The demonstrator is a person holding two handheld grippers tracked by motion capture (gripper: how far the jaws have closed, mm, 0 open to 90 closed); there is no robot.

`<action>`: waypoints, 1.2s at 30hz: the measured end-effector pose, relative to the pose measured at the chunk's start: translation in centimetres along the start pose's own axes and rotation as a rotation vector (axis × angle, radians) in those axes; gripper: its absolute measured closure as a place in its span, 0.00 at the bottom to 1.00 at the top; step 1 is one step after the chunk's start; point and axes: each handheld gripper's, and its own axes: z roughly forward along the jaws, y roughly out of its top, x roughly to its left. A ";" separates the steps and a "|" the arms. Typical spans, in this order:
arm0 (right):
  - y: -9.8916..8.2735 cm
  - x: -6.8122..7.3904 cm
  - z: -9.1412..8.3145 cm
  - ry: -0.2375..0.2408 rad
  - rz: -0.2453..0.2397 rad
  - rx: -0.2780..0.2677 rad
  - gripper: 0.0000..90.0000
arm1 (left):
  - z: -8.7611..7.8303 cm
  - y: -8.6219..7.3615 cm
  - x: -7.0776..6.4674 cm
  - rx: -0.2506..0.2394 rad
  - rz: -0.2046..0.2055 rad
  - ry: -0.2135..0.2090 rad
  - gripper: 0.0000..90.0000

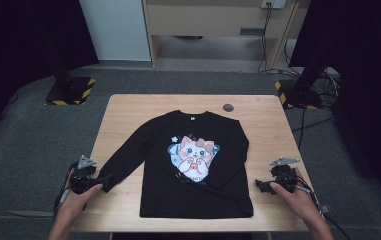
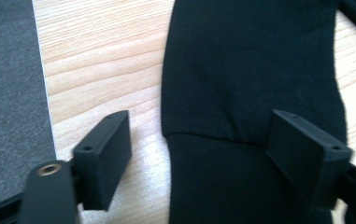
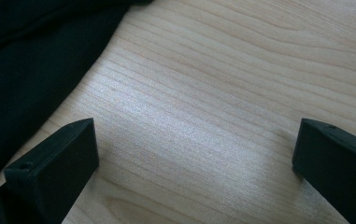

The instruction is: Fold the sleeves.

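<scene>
**Catching the sleeve cuff cleanly**

I am bringing my left gripper [image 1: 89, 181] over the black shirt's [image 1: 196, 165] left sleeve cuff [image 2: 241, 182] at the table [image 1: 128, 115] edge, jaws apart astride it; right gripper [image 1: 273, 184] is waiting unclenched. I should be pinching both fabric layers squarely.

A recording lab or studio: black curtains [image 1: 8, 45] hang around, stand bases with hazard-striped tape [image 1: 70, 91] sit on grey carpet [image 1: 23, 140], cables [image 1: 268, 35] trail behind the wooden bench [image 1: 123, 107].
</scene>
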 end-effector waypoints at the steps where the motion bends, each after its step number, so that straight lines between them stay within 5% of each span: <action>1: 0.0 0.0 0.0 0.000 0.000 0.002 0.00 | -0.1 -0.1 -0.1 -0.006 0.003 -0.003 0.28; 16: 0.1 0.0 0.0 -0.003 0.001 0.011 0.00 | -0.7 0.1 -1.5 0.013 -0.054 -0.042 0.80; 26: 0.2 0.0 0.0 0.000 -0.003 0.014 0.00 | -1.2 0.9 -0.9 -0.014 -0.059 0.015 0.94; 30: 0.1 0.0 0.0 0.000 -0.003 0.012 0.00 | -1.2 0.7 -0.8 -0.001 -0.042 -0.001 0.96; 36: 0.2 0.0 0.0 0.001 -0.004 0.012 0.00 | -2.4 1.3 -0.7 -0.054 -0.043 0.009 0.96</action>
